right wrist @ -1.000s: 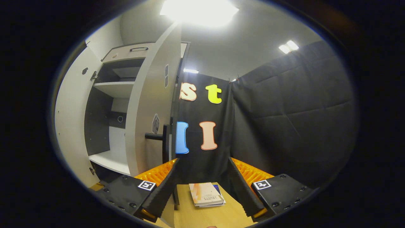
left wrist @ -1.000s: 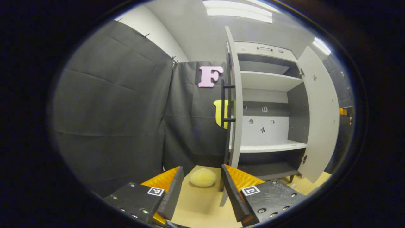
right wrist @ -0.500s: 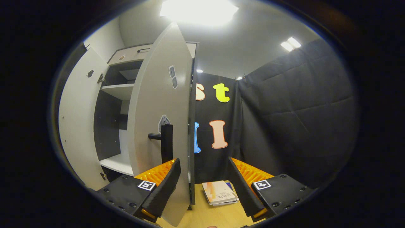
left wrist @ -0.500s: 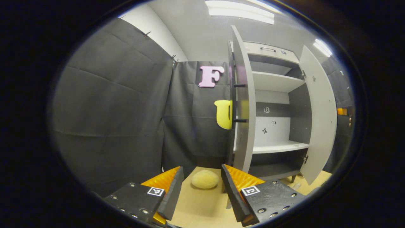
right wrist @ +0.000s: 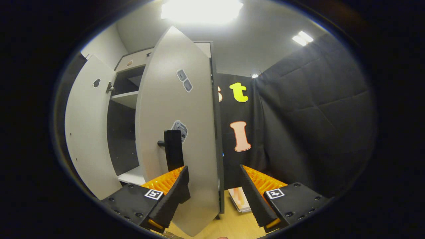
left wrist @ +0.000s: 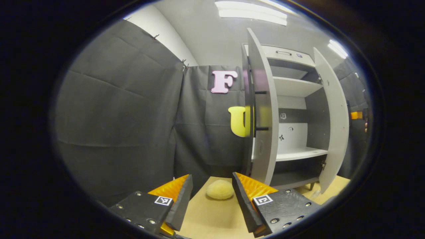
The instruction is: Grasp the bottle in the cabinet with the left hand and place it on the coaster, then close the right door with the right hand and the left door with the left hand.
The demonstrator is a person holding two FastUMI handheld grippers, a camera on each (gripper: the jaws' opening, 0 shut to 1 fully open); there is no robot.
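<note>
Right door (right wrist: 179,132) w/ stickers, unreadable

Black cloth walls (left wrist: 116,109), ceiling lights (left wrist: 250,12) — perhaps panels

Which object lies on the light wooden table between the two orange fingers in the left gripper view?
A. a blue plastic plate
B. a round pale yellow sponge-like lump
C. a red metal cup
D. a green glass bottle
B: a round pale yellow sponge-like lump rests on the light wooden table, seen in the gap of the open left gripper, beside the grey cabinet door.
</note>
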